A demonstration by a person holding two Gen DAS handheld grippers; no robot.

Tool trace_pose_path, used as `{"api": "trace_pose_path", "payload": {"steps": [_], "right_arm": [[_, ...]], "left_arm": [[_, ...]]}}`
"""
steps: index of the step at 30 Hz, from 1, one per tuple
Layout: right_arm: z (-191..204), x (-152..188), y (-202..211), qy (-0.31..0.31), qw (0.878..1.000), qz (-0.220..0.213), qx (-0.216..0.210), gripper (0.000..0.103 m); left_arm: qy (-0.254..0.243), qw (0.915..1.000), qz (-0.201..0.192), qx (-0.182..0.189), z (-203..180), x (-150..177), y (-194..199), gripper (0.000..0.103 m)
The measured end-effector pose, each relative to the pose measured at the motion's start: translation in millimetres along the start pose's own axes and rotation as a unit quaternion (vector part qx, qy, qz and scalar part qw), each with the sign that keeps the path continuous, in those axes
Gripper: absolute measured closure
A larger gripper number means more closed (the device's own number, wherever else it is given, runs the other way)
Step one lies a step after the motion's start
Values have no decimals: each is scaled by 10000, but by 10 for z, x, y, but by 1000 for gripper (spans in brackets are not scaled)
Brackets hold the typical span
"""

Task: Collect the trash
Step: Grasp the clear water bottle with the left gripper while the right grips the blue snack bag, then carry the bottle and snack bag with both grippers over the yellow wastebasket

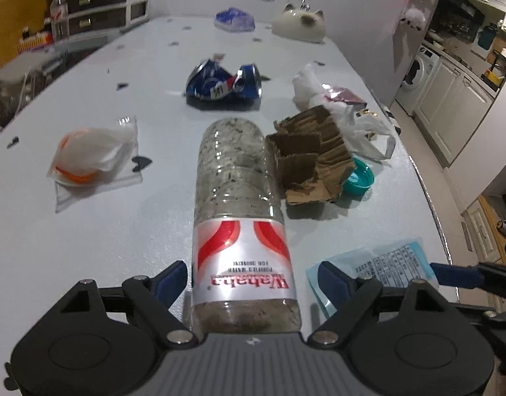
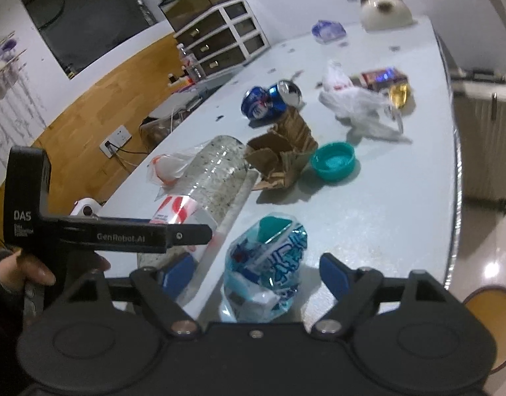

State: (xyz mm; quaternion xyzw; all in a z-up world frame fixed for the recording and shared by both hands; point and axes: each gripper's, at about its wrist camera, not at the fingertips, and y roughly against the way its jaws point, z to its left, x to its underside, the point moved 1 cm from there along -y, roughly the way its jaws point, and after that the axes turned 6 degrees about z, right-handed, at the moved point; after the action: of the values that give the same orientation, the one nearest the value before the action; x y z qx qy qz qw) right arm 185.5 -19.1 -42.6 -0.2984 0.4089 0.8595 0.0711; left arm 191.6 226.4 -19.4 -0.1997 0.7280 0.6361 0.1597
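A clear plastic bottle (image 1: 239, 204) with a red and white label lies on the pale table (image 1: 88, 247), pointing away from me. My left gripper (image 1: 253, 280) is open, and the bottle's labelled end lies between its blue pads without touching them. My right gripper (image 2: 256, 274) is also open, astride a crumpled blue and white wrapper (image 2: 266, 264) that lies free on the table. The same wrapper (image 1: 385, 270) shows to the bottle's right in the left wrist view. A finger (image 2: 187, 235) of the left gripper crosses the bottle (image 2: 216, 171) in the right wrist view.
Beyond the bottle lie torn cardboard (image 1: 312, 155), a teal lid (image 1: 358, 178), a crushed blue can (image 1: 223, 82), a white plastic bag (image 1: 319, 89) and a clear pouch (image 1: 91, 151). The table's edge (image 1: 431, 198) runs close on the right. A hand (image 2: 21, 270) holds the left gripper.
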Motion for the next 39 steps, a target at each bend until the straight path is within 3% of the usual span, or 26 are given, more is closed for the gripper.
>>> {"api": "trace_pose_path", "payload": {"steps": [3,6,7,14,27,39], "right_arm": [[-20,-11,-175,-70,9997,220,-23,25],[7,27,-277,53,9996,267,61,45],[23,34,-279,97,9995,291,34,46],[103,130,-182,339,9992,199,24,60],[162,313,446,701,9946,-502,579,62],[-406,796,1444,439,9824,-1132,1417,62]], "left_arm": [[69,10000,50,12,6,-32,-63,17],[94,9999,21,-29,-6,-47,-93,32],[108,9999,41,-45,-5,-44,-105,41],[150,9998,-79,-41,-16,101,-27,43],[416,9964,-743,-2,-160,583,583,43],[-63,9922,-1204,330,-1164,882,786,43]]}}
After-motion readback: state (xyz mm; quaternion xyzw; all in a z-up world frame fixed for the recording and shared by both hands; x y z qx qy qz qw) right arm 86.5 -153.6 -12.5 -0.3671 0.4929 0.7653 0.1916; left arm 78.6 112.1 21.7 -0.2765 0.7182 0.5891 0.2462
